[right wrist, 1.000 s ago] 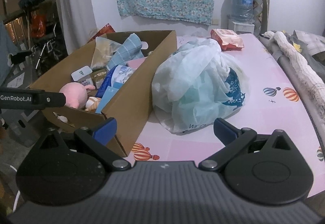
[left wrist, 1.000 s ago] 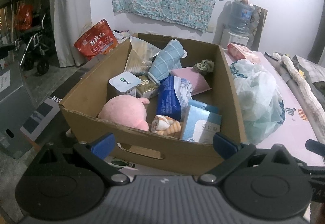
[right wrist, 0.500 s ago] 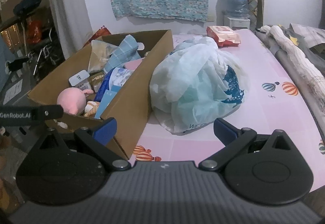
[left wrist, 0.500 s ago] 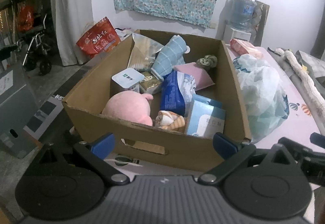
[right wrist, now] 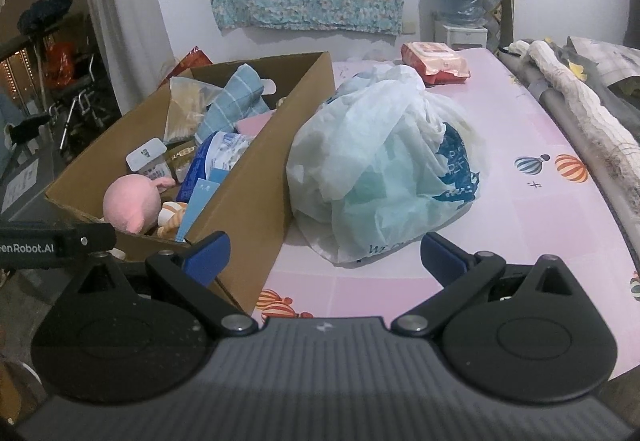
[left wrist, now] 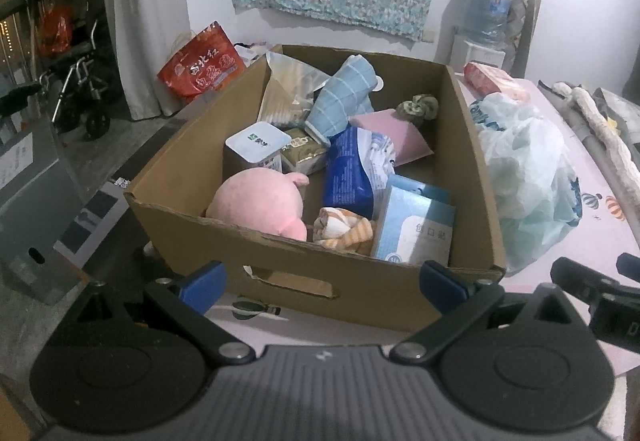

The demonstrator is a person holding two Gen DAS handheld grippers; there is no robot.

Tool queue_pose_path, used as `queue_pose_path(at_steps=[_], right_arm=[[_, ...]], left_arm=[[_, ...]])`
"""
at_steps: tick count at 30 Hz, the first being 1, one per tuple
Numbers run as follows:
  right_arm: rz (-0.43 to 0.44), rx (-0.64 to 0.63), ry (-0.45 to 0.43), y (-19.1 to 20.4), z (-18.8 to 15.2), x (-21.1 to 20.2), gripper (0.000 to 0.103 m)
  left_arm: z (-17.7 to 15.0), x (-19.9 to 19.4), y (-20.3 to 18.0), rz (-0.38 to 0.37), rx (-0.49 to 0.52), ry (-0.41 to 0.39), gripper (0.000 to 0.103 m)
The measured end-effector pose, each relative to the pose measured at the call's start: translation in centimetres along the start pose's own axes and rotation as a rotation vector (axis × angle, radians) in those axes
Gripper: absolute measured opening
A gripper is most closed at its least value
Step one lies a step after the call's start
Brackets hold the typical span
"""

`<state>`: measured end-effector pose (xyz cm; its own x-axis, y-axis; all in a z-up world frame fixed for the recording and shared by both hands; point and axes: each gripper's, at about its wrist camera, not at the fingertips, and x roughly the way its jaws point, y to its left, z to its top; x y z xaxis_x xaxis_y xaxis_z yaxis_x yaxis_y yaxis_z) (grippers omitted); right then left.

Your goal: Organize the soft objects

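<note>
Soft objects sit mixed with packets in the open brown cardboard box, which stands on the pink balloon-print tabletop with its long axis running away from the cameras; compared with a second ago the left view has drawn slightly back and higher, showing more of the box's near wall. Just beside the box on its right lies the crumpled white-and-teal plastic bag. Inside, the round pink plush toy lies at the near left corner, its ear pointing right; the blue checked cloth leans upright at the back, the orange-striped rolled towel lies against the near wall. The left gripper and right gripper both hover wide apart, holding nothing.
</note>
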<state>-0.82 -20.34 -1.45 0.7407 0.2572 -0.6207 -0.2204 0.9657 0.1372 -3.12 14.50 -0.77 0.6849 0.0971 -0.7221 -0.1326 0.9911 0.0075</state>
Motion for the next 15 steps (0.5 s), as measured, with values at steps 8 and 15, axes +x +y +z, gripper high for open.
queue_pose_path(at_steps=[8,15], right_arm=[[0.003,-0.011,0.011,0.48,0.20,0.39,0.102],[0.012,-0.018,0.018,0.76,0.50,0.67,0.102]], left_arm=[[0.05,0.18,0.24,0.024,-0.002,0.015,0.103],[-0.10,0.08,0.79,0.066,-0.005,0.024,0.103]])
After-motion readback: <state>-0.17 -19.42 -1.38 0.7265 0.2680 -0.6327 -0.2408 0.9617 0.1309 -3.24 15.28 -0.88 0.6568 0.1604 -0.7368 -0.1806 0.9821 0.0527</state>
